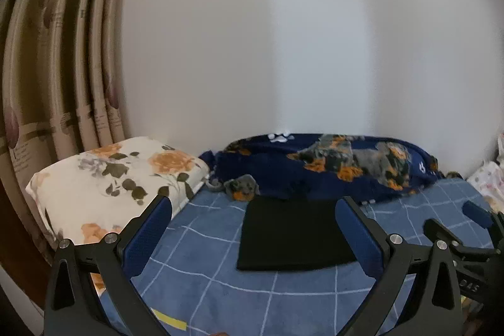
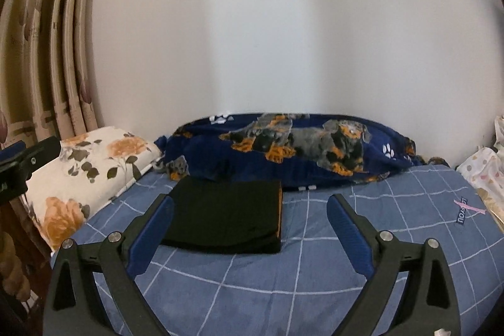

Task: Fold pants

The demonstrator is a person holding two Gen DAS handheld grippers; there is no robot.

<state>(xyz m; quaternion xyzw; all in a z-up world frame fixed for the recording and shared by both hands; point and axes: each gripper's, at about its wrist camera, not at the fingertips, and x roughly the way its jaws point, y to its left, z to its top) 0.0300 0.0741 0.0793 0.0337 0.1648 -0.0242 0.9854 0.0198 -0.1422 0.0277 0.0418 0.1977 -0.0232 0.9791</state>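
A smooth white wall point(image 2: 283, 21) backs the bed, with pleated beige curtains point(image 1: 63, 68) at its left. The blue sheet point(image 2: 315, 273), soft and crossed by thin white grid lines, carries a plush navy dog-print blanket point(image 2: 299, 147) bunched along the wall and a floral pillow point(image 1: 110, 178). The black pants point(image 2: 226, 216) lie folded into a flat, thick rectangle on the sheet. The left gripper point(image 1: 252, 225) and right gripper point(image 2: 250, 225) hover with ribbed blue pads spread wide, gripping nothing.
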